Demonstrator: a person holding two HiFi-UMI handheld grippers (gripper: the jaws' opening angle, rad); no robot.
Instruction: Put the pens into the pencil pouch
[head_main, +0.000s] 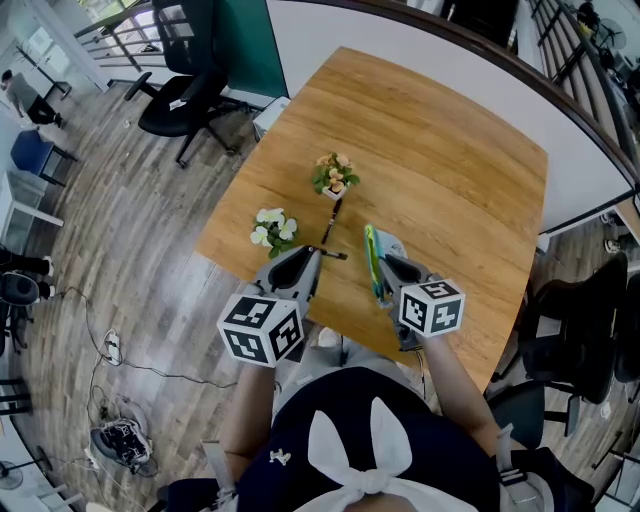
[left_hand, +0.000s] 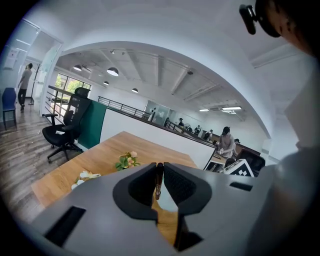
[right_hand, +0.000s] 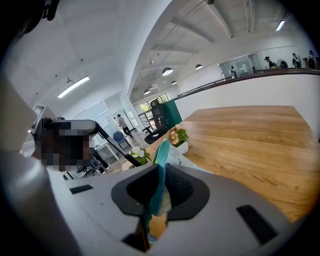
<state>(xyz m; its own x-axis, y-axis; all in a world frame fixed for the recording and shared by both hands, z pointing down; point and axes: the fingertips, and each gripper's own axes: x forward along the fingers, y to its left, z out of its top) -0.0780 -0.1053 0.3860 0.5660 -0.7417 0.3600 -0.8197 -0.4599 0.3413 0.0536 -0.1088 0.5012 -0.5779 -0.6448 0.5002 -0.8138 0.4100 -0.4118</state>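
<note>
Just beyond pen (head_main: 331, 222), pink flowers (head_main: 335, 175)

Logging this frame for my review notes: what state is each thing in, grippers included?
Left gripper: shut on the pen.
Pen: clamped, outside the pouch.
Right gripper: shut on the pouch.
Pouch: gripped at its teal edge; cannot tell if its mouth is open.
Pink flowers: upright on the table.
White flowers: upright on the table.

The right gripper (head_main: 390, 275) half hides the green-zipped grey fabric pouch (head_main: 372, 250), and the left gripper (head_main: 312, 255) covers the tail of the slim dark pen (head_main: 332, 222).
</note>
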